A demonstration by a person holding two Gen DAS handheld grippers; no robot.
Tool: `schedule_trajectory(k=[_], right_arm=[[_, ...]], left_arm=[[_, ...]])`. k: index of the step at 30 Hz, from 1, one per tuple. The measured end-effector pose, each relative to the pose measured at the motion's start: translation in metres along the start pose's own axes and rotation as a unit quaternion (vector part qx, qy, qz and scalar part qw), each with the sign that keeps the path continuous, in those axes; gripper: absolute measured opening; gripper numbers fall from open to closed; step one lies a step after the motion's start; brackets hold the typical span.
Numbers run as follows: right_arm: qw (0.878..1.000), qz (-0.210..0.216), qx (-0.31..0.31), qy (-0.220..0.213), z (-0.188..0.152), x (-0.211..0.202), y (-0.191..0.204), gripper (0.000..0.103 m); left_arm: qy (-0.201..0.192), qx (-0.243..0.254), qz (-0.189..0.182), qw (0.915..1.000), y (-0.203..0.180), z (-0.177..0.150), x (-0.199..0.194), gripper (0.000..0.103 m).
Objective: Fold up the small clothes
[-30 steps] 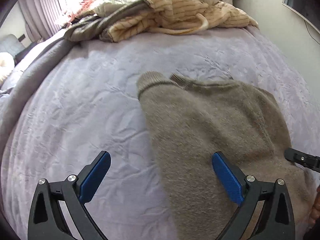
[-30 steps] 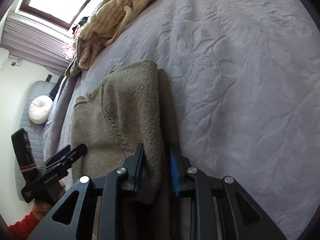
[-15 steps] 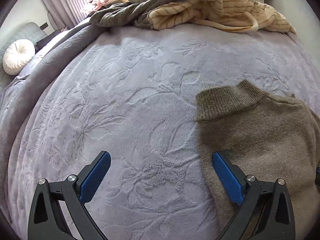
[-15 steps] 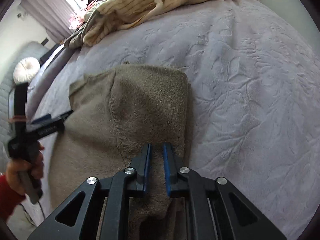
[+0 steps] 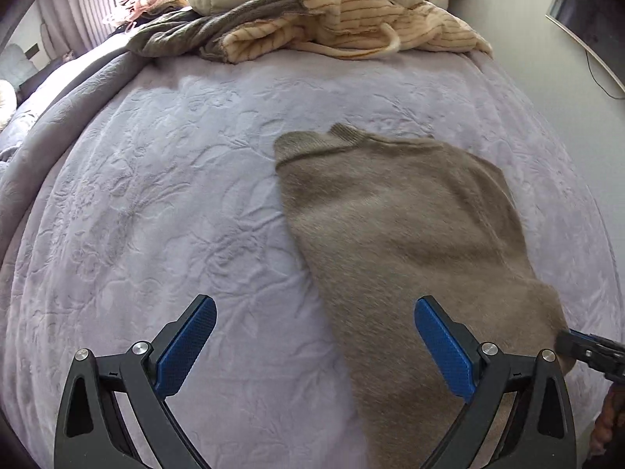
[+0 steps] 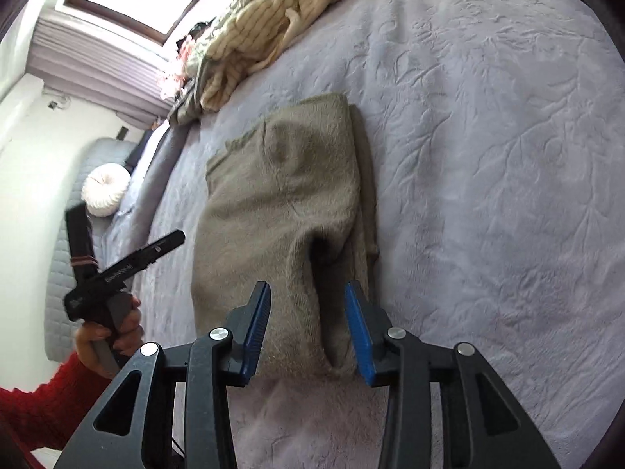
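A grey-brown knit sweater (image 5: 398, 226) lies folded lengthwise on the lilac bedspread (image 5: 156, 195), collar away from me. My left gripper (image 5: 312, 305) hovers open above the bedspread, its right finger over the sweater's left edge and nothing between the pads. My right gripper (image 6: 308, 289) is at the near end of the sweater (image 6: 281, 179). Its jaws are opening, with a raised fold of the knit still between them. The right gripper's tip (image 5: 586, 348) shows at the sweater's near right corner. A hand with a red sleeve holds the left gripper (image 6: 156, 248) left of the sweater.
A heap of clothes, a cream striped garment (image 5: 351, 27) and a dark grey one (image 5: 187, 31), lies at the far end of the bed. A grey blanket (image 5: 47, 129) runs along the left edge. A round white cushion (image 6: 105, 189) sits on a seat past the bed.
The right jaws, almost shut on the sweater's fold half a second ago, have spread apart. The left gripper swung left away from the sweater, then came back beside it, staying open.
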State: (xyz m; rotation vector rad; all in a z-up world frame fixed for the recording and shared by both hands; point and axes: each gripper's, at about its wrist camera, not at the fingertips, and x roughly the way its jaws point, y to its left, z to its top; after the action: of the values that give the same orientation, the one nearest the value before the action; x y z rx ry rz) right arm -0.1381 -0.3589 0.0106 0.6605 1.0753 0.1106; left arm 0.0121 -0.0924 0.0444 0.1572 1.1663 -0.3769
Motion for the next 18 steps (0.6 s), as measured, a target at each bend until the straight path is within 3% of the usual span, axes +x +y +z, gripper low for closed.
schedule_trajectory(k=[1, 5, 9, 18], right_arm=[[1.000, -0.018, -0.003, 0.004, -0.005, 0.004, 0.002, 0.007], [0.998, -0.066, 0.018, 0.008, -0.029, 0.017, -0.018, 0.006], [0.997, -0.046, 0.053, -0.005, -0.041, 0.017, -0.035, 0.011], [0.995, -0.092, 0.042, -0.003, -0.045, 0.002, -0.011, 0.015]], left_arm=[[0.006, 0.009, 0.001, 0.9999, -0.008, -0.008, 0.002, 0.102], [0.030, 0.039, 0.007, 0.9988, -0.026, -0.049, 0.015, 0.102], [0.049, 0.038, 0.003, 0.9981, -0.026, -0.079, 0.019, 0.102], [0.068, 0.006, -0.006, 0.9977, -0.019, -0.097, 0.007, 0.102]])
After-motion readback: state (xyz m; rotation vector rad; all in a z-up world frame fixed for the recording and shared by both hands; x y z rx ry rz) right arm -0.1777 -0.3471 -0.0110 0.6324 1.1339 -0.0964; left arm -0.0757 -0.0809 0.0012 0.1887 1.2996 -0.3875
